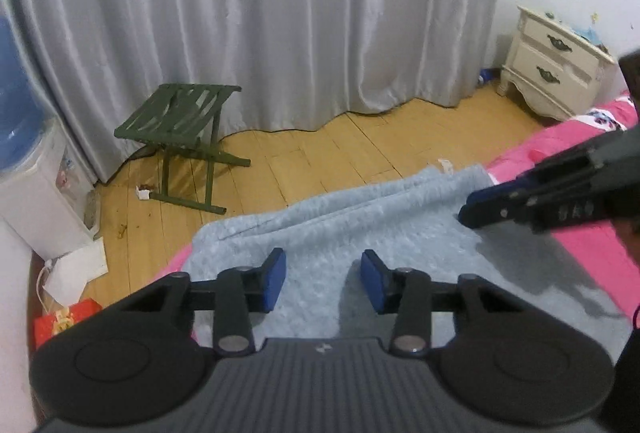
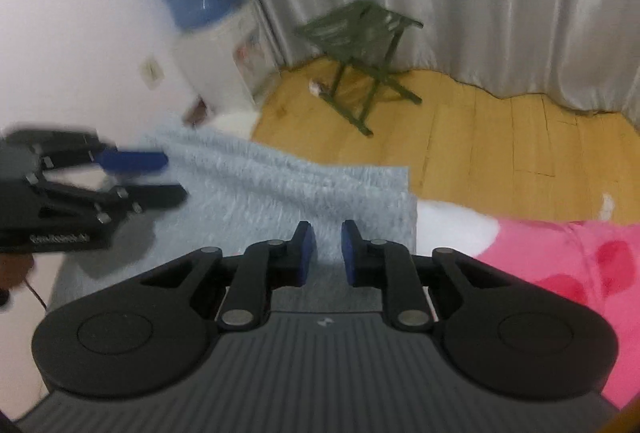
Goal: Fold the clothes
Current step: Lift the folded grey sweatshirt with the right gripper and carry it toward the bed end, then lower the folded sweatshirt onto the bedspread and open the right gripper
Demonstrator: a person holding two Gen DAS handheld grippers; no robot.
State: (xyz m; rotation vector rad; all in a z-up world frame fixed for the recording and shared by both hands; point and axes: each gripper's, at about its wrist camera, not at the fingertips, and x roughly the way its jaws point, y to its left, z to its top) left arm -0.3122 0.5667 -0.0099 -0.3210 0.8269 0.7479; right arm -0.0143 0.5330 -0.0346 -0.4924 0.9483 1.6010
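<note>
With the pale blue garment [image 1: 360, 233] lying partly folded on the pink bed [image 1: 592, 245], both empty claws, left claw [image 1: 323, 281] spread, right claw [image 2: 328, 253] narrowly parted, should pinch matching corners (evenly).

Garment [image 1: 340, 233]: fluffy, matt pale-blue cloth – lower centre. Curtain [image 1: 260, 13]: satin-glossy fabric. Floor [image 1: 320, 149]: smooth wood planks – mid-frame.

Soft, even indoor light, fisheye bending at the edges, and motion blur smearing the right wrist view.
</note>
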